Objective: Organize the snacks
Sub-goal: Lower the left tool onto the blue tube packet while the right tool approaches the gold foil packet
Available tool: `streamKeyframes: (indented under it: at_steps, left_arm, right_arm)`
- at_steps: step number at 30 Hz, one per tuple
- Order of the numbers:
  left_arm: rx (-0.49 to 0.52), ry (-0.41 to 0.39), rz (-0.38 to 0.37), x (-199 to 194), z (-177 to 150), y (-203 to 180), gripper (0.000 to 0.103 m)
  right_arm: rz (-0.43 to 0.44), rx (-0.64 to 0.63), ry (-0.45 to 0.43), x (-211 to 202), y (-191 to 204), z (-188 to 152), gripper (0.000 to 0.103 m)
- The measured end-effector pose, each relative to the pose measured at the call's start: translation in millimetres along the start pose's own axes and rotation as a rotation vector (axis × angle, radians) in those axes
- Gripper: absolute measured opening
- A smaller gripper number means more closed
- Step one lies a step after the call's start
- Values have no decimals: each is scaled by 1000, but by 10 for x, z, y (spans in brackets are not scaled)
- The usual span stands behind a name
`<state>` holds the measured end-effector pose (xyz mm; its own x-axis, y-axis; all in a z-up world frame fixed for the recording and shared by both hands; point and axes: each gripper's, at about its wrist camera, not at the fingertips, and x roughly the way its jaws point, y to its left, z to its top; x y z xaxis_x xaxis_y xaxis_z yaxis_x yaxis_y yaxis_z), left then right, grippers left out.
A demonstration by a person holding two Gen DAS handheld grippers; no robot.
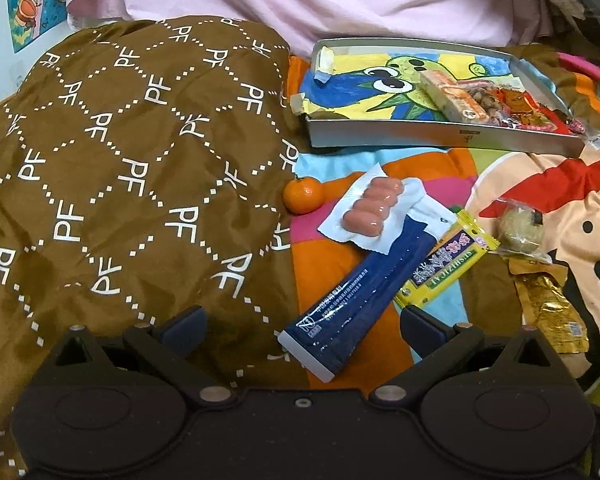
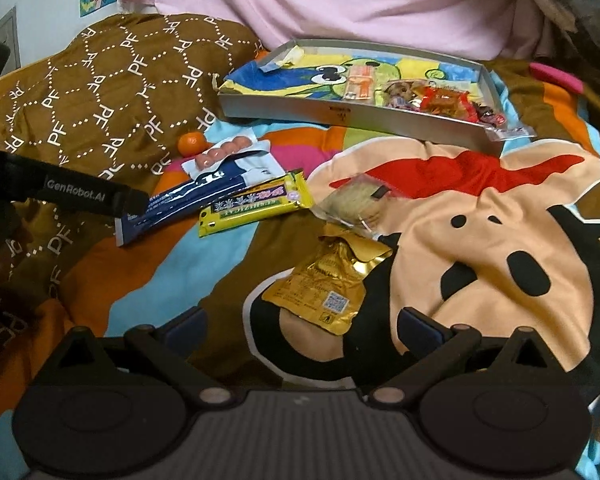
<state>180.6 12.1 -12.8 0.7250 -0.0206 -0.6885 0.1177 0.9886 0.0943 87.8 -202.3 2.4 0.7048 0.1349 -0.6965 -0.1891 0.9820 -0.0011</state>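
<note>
On the cartoon bedspread (image 2: 480,240), both the left gripper (image 1: 302,322) and right gripper (image 2: 302,326) hover with fingers apart, blue packet (image 1: 352,296) and gold pouch (image 2: 328,280) near them, tray (image 2: 340,114) far.

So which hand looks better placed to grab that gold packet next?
Probably the right gripper: the gold packet lies just ahead of its open jaws. The left gripper faces the blue packet instead.

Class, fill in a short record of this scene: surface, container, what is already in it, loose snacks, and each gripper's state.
surface: patterned blanket
container: shallow grey tray
in tray: several wrapped snacks at its right end
loose snacks: mandarin, sausage pack, blue packet, yellow packet, round cake, gold pouch
left gripper: open, empty
right gripper: open, empty
</note>
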Motion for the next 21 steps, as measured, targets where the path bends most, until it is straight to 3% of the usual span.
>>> streamKeyframes:
  at_steps: [8,15,21]
  left_arm:
    - [35,-4,-8,149,26,-36,102]
    - [134,-20,-35,231,81,-150,102]
    - [157,-5,-28,341,108,-193,102]
  right_arm:
    - [21,22,13,101,-48,71,103]
    - [25,29,-74,152,-251,304,103]
    - [34,69,-19,414,-412,390,103]
